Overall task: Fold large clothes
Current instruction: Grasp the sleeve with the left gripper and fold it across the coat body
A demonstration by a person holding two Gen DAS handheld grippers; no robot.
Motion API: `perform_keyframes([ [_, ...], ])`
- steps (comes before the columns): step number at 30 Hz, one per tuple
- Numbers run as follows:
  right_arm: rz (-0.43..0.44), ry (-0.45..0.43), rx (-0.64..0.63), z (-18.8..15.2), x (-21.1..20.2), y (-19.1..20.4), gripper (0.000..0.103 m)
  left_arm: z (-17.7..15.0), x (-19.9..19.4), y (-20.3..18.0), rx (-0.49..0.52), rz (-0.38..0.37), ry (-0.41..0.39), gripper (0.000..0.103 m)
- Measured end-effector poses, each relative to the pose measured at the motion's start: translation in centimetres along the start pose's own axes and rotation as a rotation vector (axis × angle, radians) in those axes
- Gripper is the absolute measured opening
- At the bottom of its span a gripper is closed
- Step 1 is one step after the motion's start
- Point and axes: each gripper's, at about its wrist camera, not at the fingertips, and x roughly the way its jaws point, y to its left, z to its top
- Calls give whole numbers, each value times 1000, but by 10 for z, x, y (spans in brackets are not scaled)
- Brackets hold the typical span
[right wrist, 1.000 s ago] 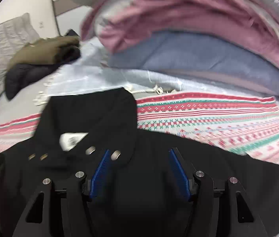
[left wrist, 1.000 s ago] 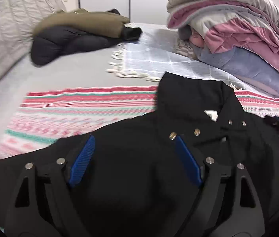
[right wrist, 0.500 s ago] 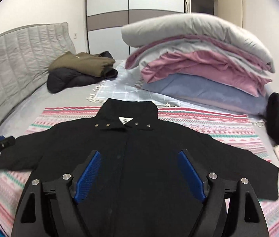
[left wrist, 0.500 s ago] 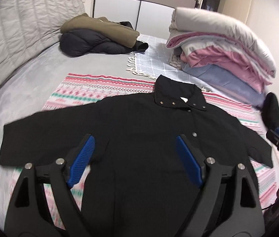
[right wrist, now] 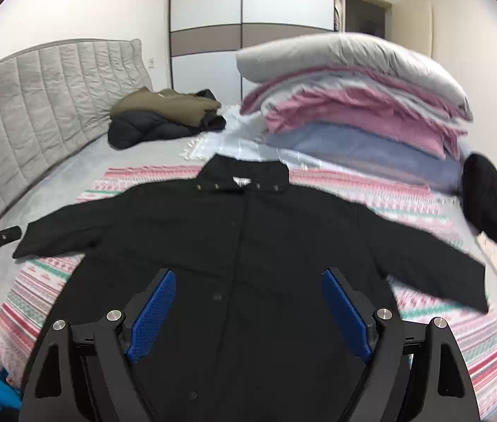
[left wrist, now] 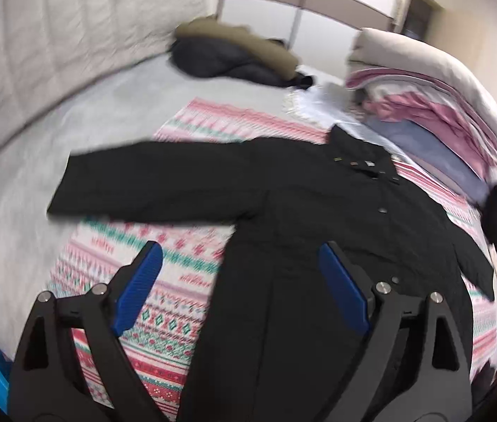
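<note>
The bed (right wrist: 55,179) carries everything: a black jacket (right wrist: 248,246) lies flat, front up and snapped shut, on a pink, red and green patterned blanket (right wrist: 424,316) across the middle of the mattress, collar toward the far edge and both sleeves spread out sideways. Only the right wrist view is sharp and shows the whole jacket, including its right sleeve, the white collar label and the full stack of folded duvets (right wrist: 354,98) at the far right corner. The blurred left wrist view shows the jacket (left wrist: 318,211) at a slant, with the left sleeve stretched toward the quilted headboard (left wrist: 72,35). Both views catch the olive and dark coats (right wrist: 164,116) heaped at the far edge and a black knitted item (right wrist: 487,207) at the right edge. The right gripper (right wrist: 248,311) hangs above the jacket's lower front, jaws wide apart, gripping nothing. The left gripper (left wrist: 245,292) is equally spread, empty, above the jacket's left side and the blanket.
</note>
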Motion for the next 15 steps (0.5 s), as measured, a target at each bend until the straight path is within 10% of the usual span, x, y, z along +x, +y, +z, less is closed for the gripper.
perform_keyframes([
  [15, 9, 191, 103, -53, 129, -17, 86, -16, 116, 130, -458, 49, -29, 90],
])
